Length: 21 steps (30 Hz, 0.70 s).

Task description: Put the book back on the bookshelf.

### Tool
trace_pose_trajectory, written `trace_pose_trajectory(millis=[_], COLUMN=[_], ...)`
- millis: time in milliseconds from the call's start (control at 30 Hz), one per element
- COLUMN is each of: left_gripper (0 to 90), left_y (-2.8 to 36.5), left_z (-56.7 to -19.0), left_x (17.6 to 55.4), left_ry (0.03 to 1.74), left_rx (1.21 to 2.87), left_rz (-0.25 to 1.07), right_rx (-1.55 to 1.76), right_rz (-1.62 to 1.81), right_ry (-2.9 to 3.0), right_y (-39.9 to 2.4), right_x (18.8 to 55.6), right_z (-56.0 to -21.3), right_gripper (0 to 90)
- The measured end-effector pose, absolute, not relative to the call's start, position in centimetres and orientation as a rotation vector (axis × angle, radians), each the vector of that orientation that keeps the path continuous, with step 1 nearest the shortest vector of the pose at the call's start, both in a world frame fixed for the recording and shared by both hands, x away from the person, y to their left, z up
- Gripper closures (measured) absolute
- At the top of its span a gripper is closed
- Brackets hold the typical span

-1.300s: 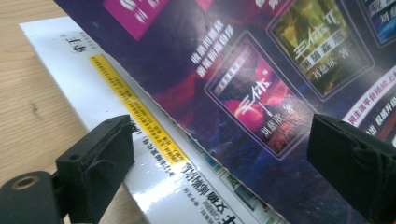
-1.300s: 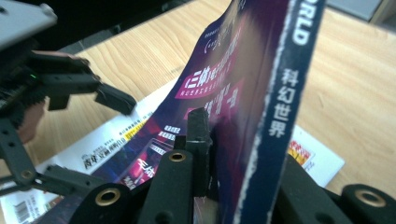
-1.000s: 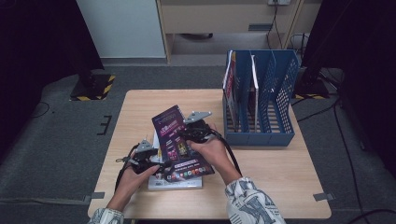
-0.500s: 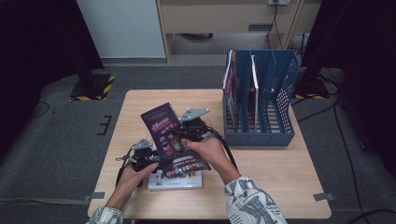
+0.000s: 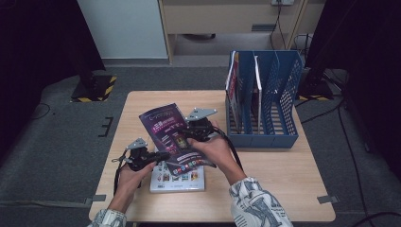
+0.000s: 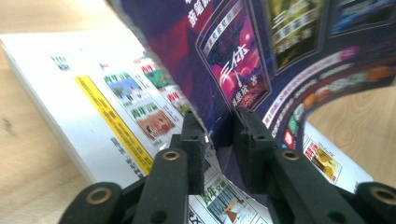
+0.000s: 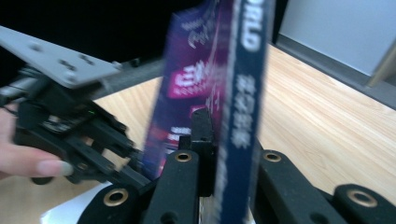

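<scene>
A purple magazine (image 5: 166,132) is held tilted above the table between both grippers. My right gripper (image 5: 188,134) is shut on its upper right side; in the right gripper view the blue spine (image 7: 240,93) stands pinched between the jaws (image 7: 231,135). My left gripper (image 5: 158,156) sits at the lower left edge. Its jaws have just been closing, and in the left gripper view they (image 6: 217,135) pinch the bent cover (image 6: 243,60). A white magazine (image 5: 182,180) lies flat underneath (image 6: 93,93).
A blue file rack (image 5: 283,109) with a few upright magazines stands at the table's back right. The wooden table (image 5: 274,179) has bare room in front of the rack. The right gripper view also shows the left gripper (image 7: 70,116) with its grey plate.
The purple magazine has swung a little to the left and tipped. My left gripper has come up to its lower edge and closed on it. The right gripper has kept its grip.
</scene>
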<state>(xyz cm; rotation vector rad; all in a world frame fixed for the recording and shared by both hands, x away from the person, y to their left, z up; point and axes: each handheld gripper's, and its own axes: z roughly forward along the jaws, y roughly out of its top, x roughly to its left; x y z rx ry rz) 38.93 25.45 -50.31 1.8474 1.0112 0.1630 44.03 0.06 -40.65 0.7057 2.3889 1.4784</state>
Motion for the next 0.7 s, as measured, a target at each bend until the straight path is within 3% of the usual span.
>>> trace_pose_trajectory(millis=[433, 700], left_gripper=[82.4, 83.8], left_y=[26.9, 27.5], left_z=[-48.1, -47.6], left_x=[38.0, 37.8], left_ry=[0.990, 0.986], left_rx=[1.774, 1.763], left_rz=[0.317, 0.348], right_rx=[0.722, 0.722], right_rz=[1.548, 1.584], right_ry=[2.331, 2.313], right_y=[-1.1, -0.7], right_x=[44.1, 44.2], right_z=[-40.6, -40.2], right_gripper=[83.5, 80.4])
